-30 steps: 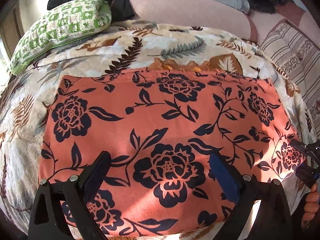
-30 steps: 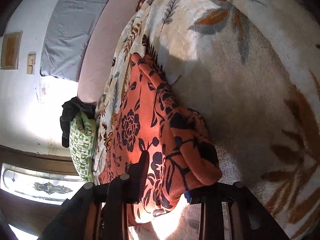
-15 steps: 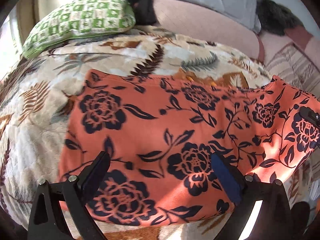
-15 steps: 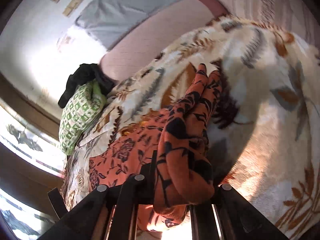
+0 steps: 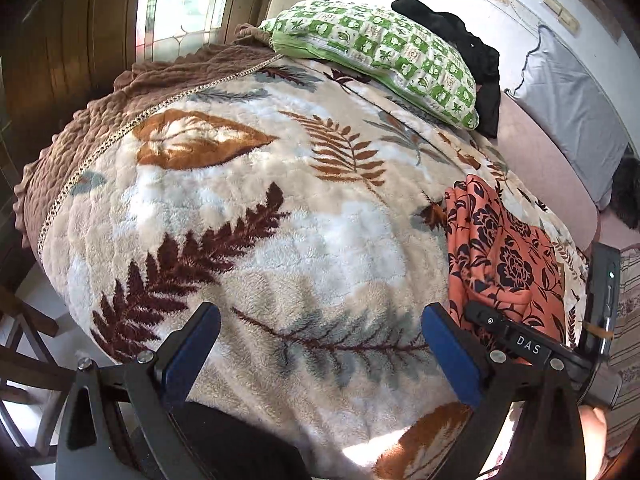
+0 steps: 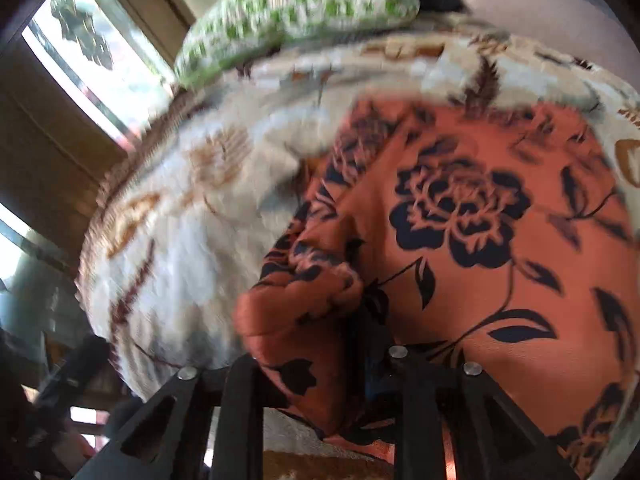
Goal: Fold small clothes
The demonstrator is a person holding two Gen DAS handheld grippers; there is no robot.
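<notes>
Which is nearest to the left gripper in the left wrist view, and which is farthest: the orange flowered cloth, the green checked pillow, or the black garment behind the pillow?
From the left gripper:
1. Orange flowered cloth, on the right, bunched on the blanket.
2. Green checked pillow, at the far end of the bed.
3. Black garment, behind the pillow, at its right end.

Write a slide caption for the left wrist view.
Open left claw over the leaf-print blanket; orange floral garment bunched at right beside the right claw.

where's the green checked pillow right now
In the left wrist view the green checked pillow lies at the far end of the leaf-print blanket, beside the window, with a black garment against it.
</notes>
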